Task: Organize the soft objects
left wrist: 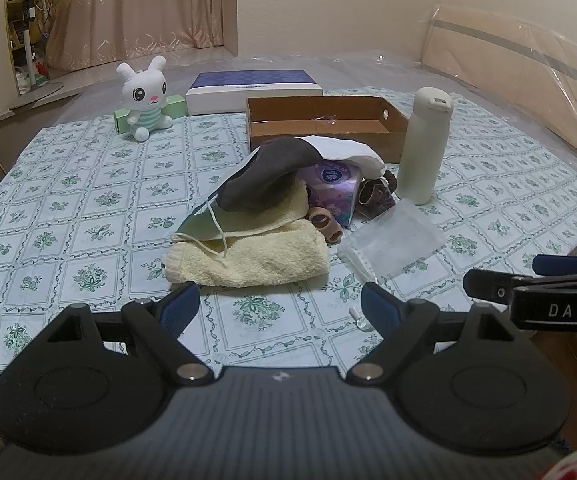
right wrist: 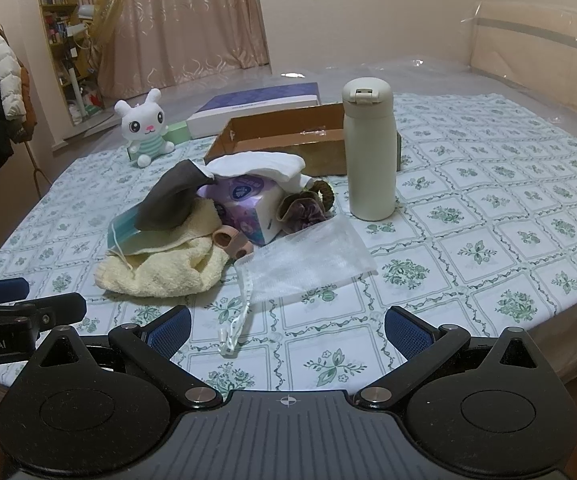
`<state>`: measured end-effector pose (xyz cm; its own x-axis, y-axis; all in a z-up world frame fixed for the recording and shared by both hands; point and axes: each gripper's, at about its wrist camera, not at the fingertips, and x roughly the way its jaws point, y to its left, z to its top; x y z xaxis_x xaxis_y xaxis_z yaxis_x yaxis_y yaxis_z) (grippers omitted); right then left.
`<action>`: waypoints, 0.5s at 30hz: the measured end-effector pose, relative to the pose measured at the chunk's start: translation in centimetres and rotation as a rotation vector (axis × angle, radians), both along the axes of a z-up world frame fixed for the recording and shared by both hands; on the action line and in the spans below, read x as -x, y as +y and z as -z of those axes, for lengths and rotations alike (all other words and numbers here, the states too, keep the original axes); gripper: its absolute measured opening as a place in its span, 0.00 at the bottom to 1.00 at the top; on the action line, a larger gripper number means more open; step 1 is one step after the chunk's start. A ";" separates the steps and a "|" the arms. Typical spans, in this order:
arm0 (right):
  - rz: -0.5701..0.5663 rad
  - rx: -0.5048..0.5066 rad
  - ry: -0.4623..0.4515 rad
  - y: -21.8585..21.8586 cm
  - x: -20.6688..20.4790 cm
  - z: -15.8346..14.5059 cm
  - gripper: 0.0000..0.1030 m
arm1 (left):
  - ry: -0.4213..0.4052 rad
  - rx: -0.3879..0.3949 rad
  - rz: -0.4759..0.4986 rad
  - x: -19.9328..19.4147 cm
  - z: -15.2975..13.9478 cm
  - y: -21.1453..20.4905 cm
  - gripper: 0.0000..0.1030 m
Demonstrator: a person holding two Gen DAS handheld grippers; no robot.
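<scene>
A pile of soft things lies mid-table: a yellow towel (left wrist: 248, 256) (right wrist: 160, 272), a grey cloth (left wrist: 264, 176) (right wrist: 172, 200), a green face mask (left wrist: 202, 222) (right wrist: 124, 228), a white cloth (left wrist: 348, 152) (right wrist: 256, 166), a purple tissue pack (left wrist: 334, 192) (right wrist: 244, 212), a brown scrunchie (left wrist: 376, 196) (right wrist: 304, 206) and a white mesh bag (left wrist: 392, 240) (right wrist: 308, 260). An open cardboard box (left wrist: 320, 126) (right wrist: 288, 140) stands behind. My left gripper (left wrist: 278, 310) is open and empty, just short of the towel. My right gripper (right wrist: 288, 330) is open and empty, near the mesh bag's drawstring.
A white bottle (left wrist: 424, 144) (right wrist: 368, 152) stands upright right of the pile. A plush bunny (left wrist: 146, 98) (right wrist: 146, 128) sits at the back left before a green box (left wrist: 176, 106). A blue-and-white box (left wrist: 254, 90) (right wrist: 256, 106) lies behind the cardboard box. The right gripper shows at the left wrist view's right edge (left wrist: 536, 292).
</scene>
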<state>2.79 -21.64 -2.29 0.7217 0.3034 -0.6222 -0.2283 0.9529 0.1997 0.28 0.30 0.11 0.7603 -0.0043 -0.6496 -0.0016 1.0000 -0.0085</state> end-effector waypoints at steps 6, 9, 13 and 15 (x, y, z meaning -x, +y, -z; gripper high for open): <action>-0.001 -0.001 -0.002 0.0 0.0 0.0 1.00 | -0.003 -0.001 -0.001 0.0 0.0 0.1 0.84; -0.001 -0.001 -0.003 0.1 0.0 0.0 1.00 | -0.003 0.000 0.001 0.0 0.0 0.1 0.84; -0.001 0.000 -0.003 0.0 0.0 0.0 1.00 | -0.004 0.000 0.000 0.0 0.0 0.1 0.84; -0.001 -0.001 -0.003 0.0 0.0 0.0 1.00 | -0.004 0.000 0.000 0.0 0.0 0.1 0.84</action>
